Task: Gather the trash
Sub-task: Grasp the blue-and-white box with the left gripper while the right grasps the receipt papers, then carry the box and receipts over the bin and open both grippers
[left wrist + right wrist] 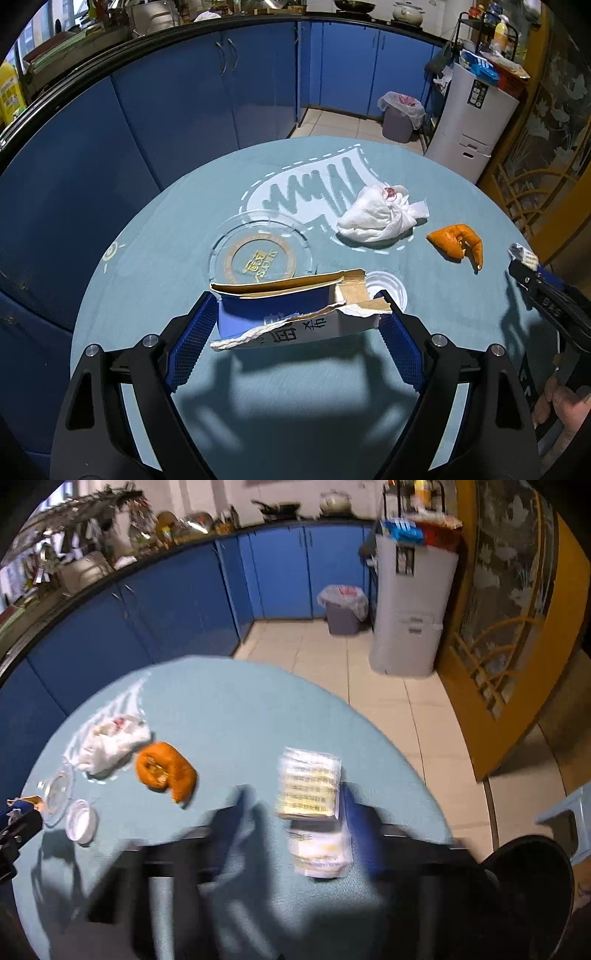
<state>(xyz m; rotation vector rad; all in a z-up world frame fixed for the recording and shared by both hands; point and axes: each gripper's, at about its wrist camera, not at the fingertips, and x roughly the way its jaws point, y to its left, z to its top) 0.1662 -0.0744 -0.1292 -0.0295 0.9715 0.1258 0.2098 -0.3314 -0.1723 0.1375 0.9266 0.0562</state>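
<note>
The left gripper [299, 314] is clamping a torn blue-and-white cardboard box [295, 314] while the blurred right gripper [291, 823] is spreading wide around a printed plastic packet [310, 788].

Orange peel [458, 244] lies right of crumpled tissue [380, 218] on table [184, 229].

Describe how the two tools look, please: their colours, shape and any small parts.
The left tool has black angular arms with round silver screws and blue pads with a fine grid texture. The right tool looks alike, black with blue pads, but blurred.
</note>
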